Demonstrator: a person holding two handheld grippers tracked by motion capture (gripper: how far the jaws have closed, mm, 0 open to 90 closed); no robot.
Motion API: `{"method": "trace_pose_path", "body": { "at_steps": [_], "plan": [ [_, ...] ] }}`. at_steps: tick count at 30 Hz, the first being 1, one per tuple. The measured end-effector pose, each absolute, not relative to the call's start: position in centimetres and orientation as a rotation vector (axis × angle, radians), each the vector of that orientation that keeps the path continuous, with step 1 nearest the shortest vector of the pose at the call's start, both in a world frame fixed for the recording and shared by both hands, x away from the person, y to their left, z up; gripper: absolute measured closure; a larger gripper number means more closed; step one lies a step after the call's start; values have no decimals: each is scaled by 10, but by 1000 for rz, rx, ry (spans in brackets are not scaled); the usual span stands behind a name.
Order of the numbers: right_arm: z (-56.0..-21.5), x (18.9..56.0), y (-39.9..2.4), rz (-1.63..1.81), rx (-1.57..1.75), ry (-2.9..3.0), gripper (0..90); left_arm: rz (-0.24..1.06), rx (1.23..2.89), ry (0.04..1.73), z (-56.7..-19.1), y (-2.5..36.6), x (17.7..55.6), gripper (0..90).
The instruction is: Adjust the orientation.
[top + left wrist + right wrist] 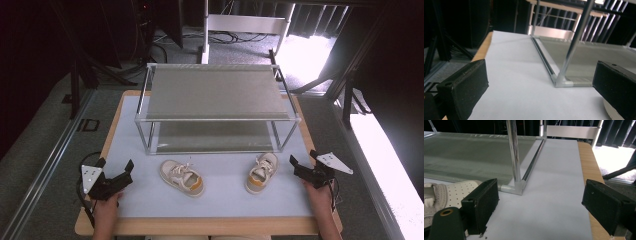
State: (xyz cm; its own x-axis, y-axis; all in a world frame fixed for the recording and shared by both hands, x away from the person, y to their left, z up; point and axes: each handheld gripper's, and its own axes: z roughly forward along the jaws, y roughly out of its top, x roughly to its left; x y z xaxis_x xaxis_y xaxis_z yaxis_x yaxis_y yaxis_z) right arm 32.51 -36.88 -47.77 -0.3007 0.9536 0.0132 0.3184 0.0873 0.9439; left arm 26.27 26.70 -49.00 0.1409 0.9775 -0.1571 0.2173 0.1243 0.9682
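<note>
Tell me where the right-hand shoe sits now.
In the high view the right shoe sits on the table's right half, just before the rack's front right leg, with the right gripper open beside it.

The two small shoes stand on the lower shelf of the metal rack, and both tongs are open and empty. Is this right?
Not quite. In the high view the two shoes stand on the table, in front of the rack, not on its lower shelf. The rest holds: the left tongs and right tongs are open and empty.

Shiny metal rack (pixel 215 119), matt jaws
</note>
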Motion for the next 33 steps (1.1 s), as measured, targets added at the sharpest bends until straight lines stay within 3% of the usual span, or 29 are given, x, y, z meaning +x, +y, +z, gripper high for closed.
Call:
{"method": "trace_pose_path", "body": {
  "at_steps": [3, 9, 17, 33],
  "plan": [
    [-478, 325, -368, 1222, 1260, 1707, 133, 894, 1325, 1343, -489, 266, 263, 0],
    [-478, 324, -367, 1210, 1249, 1712, 136, 753, 1375, 1318, -489, 275, 262, 0],
    [-478, 325, -367, 1206, 1255, 1710, 135, 658, 1387, 1285, -481, 277, 263, 0],
    [-478, 325, -367, 1202, 1259, 1712, 136, 478, 1709, 1189, -426, 237, 271, 0]
  ]
}}
